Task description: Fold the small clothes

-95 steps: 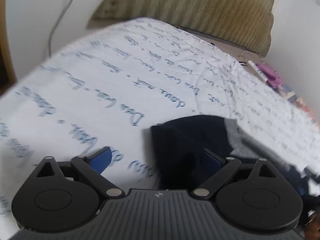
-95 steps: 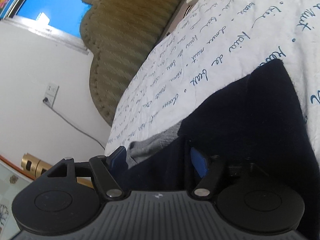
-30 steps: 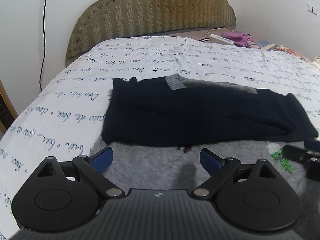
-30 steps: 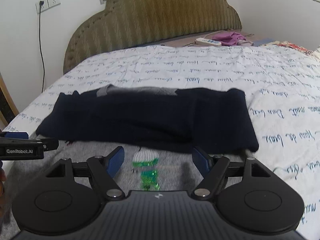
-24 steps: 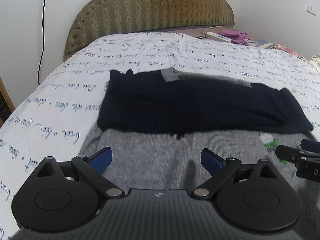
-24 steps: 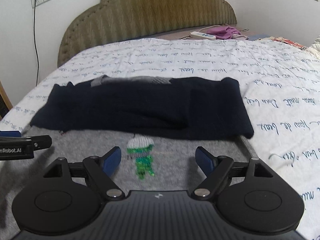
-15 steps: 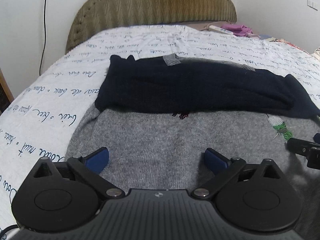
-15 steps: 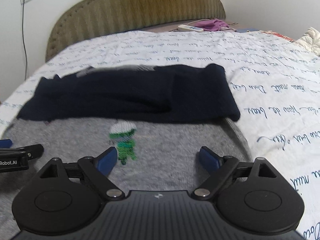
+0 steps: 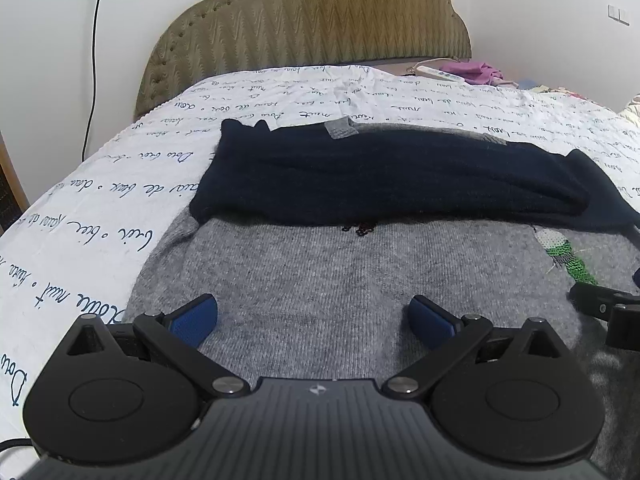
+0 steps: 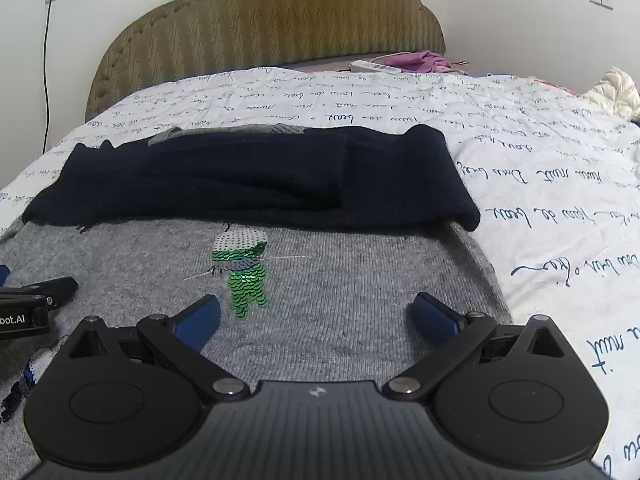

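— Where are we with the sweater [image 10: 360,276]?

— It lies flat on the bed [image 10: 560,208], grey body toward us, and the navy sleeves [image 10: 248,184] are folded across its upper part in one dark band. A few seconds ago we were up close against that navy cloth; since then we've pulled both tools back to the near hem.

— And the jaws?

— Spread wide on both. The left gripper [image 9: 314,318] and the right gripper [image 10: 314,316] hold nothing; each hovers low over the grey knit, side by side, the right one close to the sequin figure [image 10: 242,272].

— So the sleeve fold is done?

— We judge it so. Dropping to the hem suggests the next fold: pinch the bottom edge at two points and carry it up over the sleeves.
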Motion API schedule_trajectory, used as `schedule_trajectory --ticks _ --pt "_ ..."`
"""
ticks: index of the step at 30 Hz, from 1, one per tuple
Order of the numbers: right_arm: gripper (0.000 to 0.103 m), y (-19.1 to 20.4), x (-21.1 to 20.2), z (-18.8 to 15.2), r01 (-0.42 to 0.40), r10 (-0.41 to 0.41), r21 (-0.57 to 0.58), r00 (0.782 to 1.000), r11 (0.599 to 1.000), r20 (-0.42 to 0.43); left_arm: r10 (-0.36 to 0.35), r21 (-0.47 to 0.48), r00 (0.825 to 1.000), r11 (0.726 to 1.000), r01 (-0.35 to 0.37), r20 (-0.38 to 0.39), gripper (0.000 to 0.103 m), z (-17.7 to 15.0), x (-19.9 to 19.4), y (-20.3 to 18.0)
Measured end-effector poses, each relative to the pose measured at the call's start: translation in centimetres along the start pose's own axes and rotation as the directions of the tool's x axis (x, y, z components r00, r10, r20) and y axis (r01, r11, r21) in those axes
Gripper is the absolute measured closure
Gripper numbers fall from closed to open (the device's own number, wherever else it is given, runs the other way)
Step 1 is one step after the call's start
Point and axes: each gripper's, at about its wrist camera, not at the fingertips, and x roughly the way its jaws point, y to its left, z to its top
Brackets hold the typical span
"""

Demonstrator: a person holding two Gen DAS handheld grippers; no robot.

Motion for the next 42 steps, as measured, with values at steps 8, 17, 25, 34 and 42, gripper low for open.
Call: schedule_trajectory --ticks 8,17,25,34,42 --pt "0.0 0.0 -0.2 -0.2 0.0 0.0 -0.004 1.0 1.0 0.008 0.0 -0.005 1.0 1.0 0.0 0.011 0.0 -0.3 -0.3 0.3" --pt "0.0 0.5 -1.1 -0.7 0.042 -0.041 -0.026 0.999 0.999 0.01 0.002 -0.016 1.0 1.0 -0.002 0.001 0.0 -0.3 -0.4 0.4" --pt "0.0 0.5 -2.1 -1.6 0.057 -0.057 -0.007 0.998 0.998 0.009 -0.009 0.017 1.0 1.0 0.009 -0.026 0.0 -1.5 -2.8 -0.3" --pt "0.0 0.5 -2.9 -2.1 0.057 -0.056 -0.007 0.998 0.998 0.008 -0.033 -0.012 0.998 0.999 0.032 -0.048 0.0 -2.9 -4.4 0.1" --pt "0.0 0.6 -3.6 -2.8 0.055 -0.055 -0.01 0.998 0.998 0.013 -0.018 0.001 0.999 1.0 0.018 -0.031 0.0 -4.1 -5.6 -0.1"
